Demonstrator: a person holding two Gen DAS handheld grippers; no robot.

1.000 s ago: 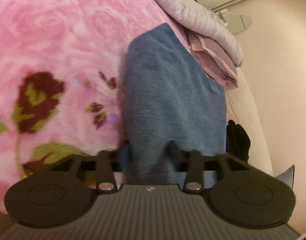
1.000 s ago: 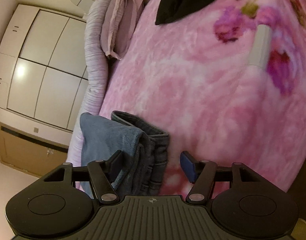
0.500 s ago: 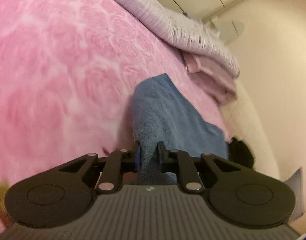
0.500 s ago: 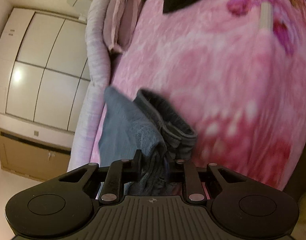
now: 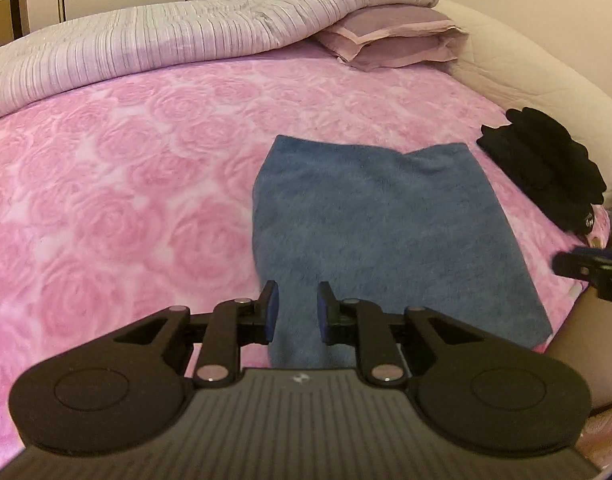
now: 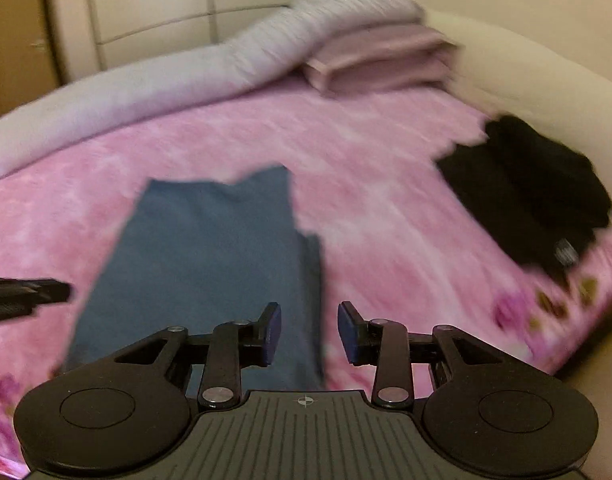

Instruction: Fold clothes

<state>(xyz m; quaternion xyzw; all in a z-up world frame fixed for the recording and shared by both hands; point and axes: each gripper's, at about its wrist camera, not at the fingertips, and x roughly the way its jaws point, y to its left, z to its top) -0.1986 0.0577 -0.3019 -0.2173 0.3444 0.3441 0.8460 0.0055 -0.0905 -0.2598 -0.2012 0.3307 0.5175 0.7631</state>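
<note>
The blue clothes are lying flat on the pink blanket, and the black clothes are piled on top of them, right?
Not quite. The black clothes lie apart from the blue clothes, to one side on the pink blanket, not on top. The left wrist view shows pink between them.

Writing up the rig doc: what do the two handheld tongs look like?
Both match: left tongs and right tongs have black linkage arms with silver pivot pins, blue pads, two round black discs and a ribbed grey body with a small centre mark. No cables or sleeves visible.
</note>
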